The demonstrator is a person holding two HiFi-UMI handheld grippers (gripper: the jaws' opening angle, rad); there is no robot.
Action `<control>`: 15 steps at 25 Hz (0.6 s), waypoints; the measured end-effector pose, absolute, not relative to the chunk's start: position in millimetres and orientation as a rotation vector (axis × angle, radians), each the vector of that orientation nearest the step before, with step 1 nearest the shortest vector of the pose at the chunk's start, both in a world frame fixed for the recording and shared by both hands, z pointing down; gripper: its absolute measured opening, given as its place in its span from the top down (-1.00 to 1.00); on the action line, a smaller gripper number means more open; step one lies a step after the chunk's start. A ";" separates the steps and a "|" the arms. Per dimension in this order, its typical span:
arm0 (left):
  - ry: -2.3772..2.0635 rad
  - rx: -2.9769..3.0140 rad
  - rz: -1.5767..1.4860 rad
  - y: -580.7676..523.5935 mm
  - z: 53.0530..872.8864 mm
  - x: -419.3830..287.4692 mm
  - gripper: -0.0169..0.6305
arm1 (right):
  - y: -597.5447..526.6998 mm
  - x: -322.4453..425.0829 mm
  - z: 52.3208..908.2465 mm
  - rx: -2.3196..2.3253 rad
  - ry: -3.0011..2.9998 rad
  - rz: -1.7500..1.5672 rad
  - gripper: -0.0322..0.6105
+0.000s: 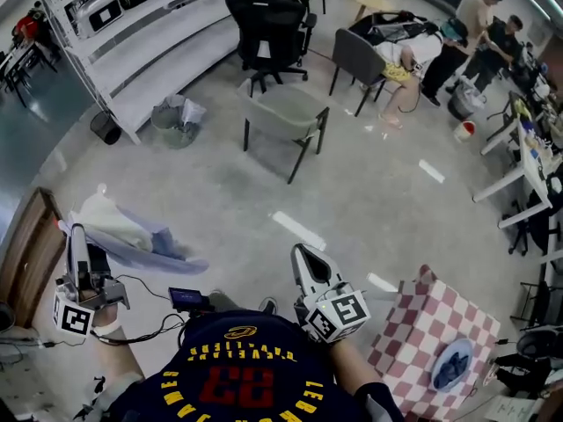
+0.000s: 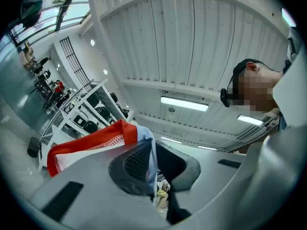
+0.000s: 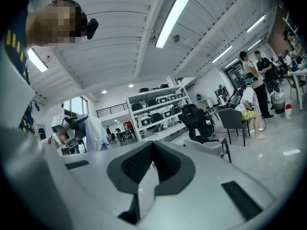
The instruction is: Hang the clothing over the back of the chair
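The clothing (image 1: 132,234), pale cream and light blue with a red edge, hangs bunched from my left gripper (image 1: 77,232) at the lower left of the head view. In the left gripper view the jaws are shut on its blue and red cloth (image 2: 98,145), and that gripper (image 2: 152,163) points up toward the ceiling. My right gripper (image 1: 299,251) stands near the middle, shut with nothing in it, its tips meeting (image 3: 152,145). It points level toward the grey-green chair (image 1: 286,117), which stands a few steps ahead on the floor. That chair (image 3: 213,148) also shows in the right gripper view.
A black office chair (image 1: 268,25) stands behind the grey-green one, beside white shelving (image 1: 158,38). A bagged bin (image 1: 176,121) sits left of the chair. A red-checked table (image 1: 422,323) with a blue plate (image 1: 453,363) is at my right. People (image 1: 475,25) are at the far right.
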State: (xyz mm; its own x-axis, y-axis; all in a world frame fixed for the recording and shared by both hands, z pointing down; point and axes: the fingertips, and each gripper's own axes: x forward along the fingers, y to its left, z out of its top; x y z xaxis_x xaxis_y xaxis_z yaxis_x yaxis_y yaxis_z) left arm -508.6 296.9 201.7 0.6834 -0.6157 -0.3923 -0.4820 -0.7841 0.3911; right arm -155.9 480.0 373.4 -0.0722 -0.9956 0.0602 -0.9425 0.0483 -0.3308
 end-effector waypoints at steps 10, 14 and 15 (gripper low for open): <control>-0.846 2.635 -0.674 276.0 213.7 -472.9 0.86 | 468.1 -137.3 395.6 -2.024 2.080 -0.502 0.88; -0.793 2.648 -0.672 250.3 216.0 -449.3 0.86 | 455.6 -124.5 401.1 -2.071 2.073 -0.499 0.88; -0.781 2.649 -0.671 241.1 217.3 -444.6 0.86 | 450.7 -120.3 402.5 -2.089 2.063 -0.500 0.88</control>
State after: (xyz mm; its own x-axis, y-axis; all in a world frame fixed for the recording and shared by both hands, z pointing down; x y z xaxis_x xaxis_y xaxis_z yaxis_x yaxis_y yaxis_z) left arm -444.6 241.1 217.3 0.7431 -0.5708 -0.3492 -0.4313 -0.8076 0.4022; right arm -120.3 450.7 402.5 -0.0094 -0.9925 0.1219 -0.9380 -0.0334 -0.3449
